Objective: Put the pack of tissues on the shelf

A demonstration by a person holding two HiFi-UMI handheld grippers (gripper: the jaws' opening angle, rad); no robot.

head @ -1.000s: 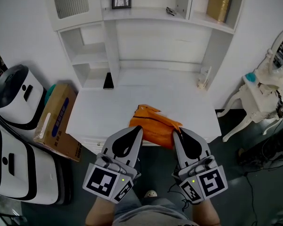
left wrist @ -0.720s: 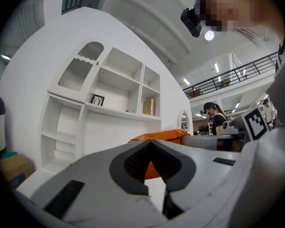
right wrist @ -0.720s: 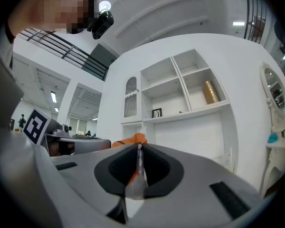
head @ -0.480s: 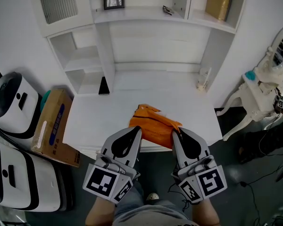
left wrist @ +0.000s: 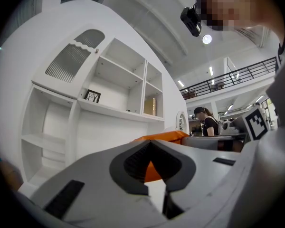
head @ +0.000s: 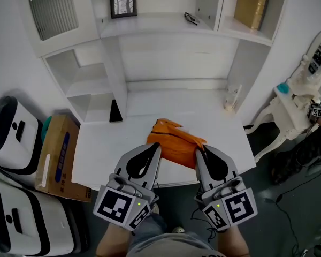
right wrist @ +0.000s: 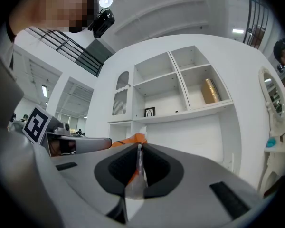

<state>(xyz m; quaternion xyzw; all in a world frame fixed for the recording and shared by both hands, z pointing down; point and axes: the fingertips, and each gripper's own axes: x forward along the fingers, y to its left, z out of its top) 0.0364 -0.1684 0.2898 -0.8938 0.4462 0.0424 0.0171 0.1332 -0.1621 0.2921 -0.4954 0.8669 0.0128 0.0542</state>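
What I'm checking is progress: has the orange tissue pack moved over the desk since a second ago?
Yes: the tissue pack, which overhung the front edge of the desk, is now over it, nearer the shelves.

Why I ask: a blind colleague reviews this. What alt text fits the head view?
The left tongs and right tongs pinch an orange pack of tissues between them, seen from above against a white desk. Behind it, white shelves hold a framed picture and a gold box.
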